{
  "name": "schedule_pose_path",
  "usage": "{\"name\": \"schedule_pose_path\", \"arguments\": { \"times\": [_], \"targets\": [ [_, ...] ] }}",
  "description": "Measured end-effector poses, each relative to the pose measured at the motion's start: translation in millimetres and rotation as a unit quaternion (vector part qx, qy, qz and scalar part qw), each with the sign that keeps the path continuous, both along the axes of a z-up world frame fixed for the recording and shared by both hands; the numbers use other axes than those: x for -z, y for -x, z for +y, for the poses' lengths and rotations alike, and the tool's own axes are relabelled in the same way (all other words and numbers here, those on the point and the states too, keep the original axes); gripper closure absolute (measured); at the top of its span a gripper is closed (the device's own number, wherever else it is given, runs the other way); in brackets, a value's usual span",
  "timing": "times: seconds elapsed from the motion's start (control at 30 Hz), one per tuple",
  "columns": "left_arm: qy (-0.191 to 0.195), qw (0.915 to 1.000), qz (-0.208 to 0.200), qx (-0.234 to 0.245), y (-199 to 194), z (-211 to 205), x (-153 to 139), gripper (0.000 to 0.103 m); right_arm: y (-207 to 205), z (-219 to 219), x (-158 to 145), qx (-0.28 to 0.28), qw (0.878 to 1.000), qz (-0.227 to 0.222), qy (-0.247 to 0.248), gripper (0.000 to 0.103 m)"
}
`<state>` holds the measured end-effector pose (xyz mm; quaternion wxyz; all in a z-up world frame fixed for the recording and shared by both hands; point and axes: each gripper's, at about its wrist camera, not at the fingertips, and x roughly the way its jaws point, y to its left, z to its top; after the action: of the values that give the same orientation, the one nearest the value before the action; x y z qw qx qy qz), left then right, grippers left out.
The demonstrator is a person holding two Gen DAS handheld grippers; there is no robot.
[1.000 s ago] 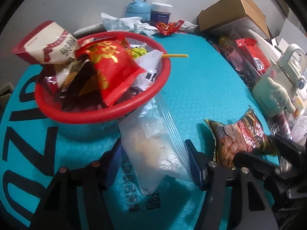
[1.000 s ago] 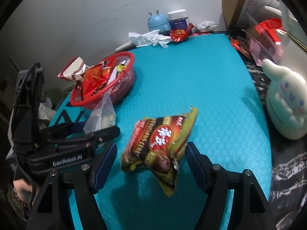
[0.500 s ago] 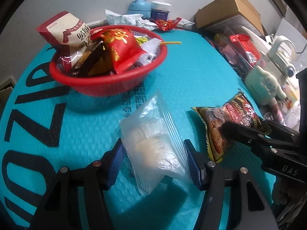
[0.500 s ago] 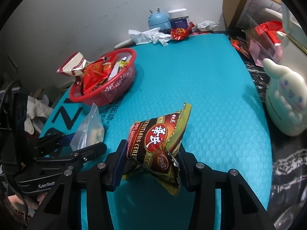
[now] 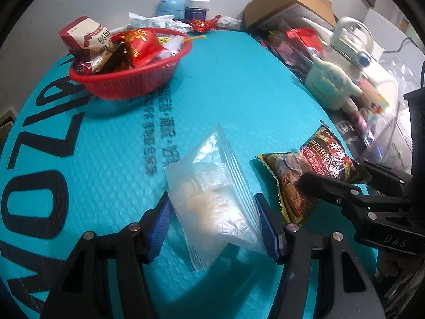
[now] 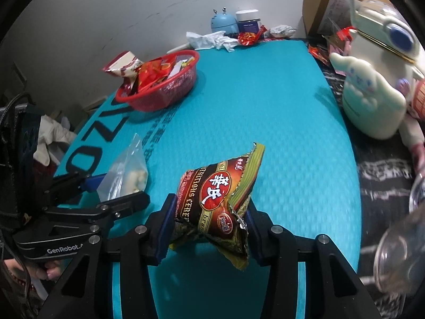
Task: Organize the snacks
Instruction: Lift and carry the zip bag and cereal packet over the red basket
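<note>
My left gripper [image 5: 213, 220] is shut on a clear zip bag of pale snacks [image 5: 212, 202], held above the teal mat [image 5: 225, 85]. In the right wrist view that bag [image 6: 127, 175] and the left gripper [image 6: 111, 194] show at lower left. My right gripper [image 6: 208, 228] is shut on a dark red and green cereal packet [image 6: 217, 199], lifted off the mat; the packet [image 5: 305, 178] also appears right of the bag in the left wrist view. A red basket [image 5: 127, 79] [image 6: 164, 90] heaped with snack packets stands at the far left of the mat.
A cream plush-shaped kettle [image 6: 372, 90] stands off the mat's right edge. A cardboard box [image 5: 289, 2], a blue gadget [image 6: 223, 22], a jar [image 6: 248, 21], crumpled wrappers [image 6: 209, 40] and a red wrapper [image 6: 248, 37] line the back. A clear glass [image 6: 398, 252] is at lower right.
The right gripper's jaws closed on the cereal packet and lifted it. Both grippers drew back from the basket, which now looks smaller and farther; the left kept hold of the clear bag.
</note>
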<state>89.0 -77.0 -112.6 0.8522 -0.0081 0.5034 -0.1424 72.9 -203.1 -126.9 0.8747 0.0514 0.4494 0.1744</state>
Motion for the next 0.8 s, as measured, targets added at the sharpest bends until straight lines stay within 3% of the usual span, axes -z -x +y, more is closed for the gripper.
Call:
{"name": "schedule_pose_path", "arguments": {
  "times": [0.2,0.43,0.7,0.8],
  "targets": [
    [0.005,0.9999,0.007,0.012,10.5,-3.2,0.9,0.043,17.0,-0.1,-0.7,-0.005,1.0,0.004,0.001,0.054],
    [0.012,0.9998,0.018,0.007,8.9,-2.3,6.3,0.043,15.6,3.6,-2.4,-0.003,1.0,-0.009,0.016,0.033],
    [0.011,0.9999,0.011,0.002,7.7,0.8,7.2,0.043,6.7,12.1,6.5,-0.013,1.0,-0.002,0.023,0.033],
    [0.009,0.9999,0.006,0.0,7.3,1.1,7.7,0.043,6.8,13.6,9.8,-0.012,0.999,-0.002,0.029,0.043]
  ]
}}
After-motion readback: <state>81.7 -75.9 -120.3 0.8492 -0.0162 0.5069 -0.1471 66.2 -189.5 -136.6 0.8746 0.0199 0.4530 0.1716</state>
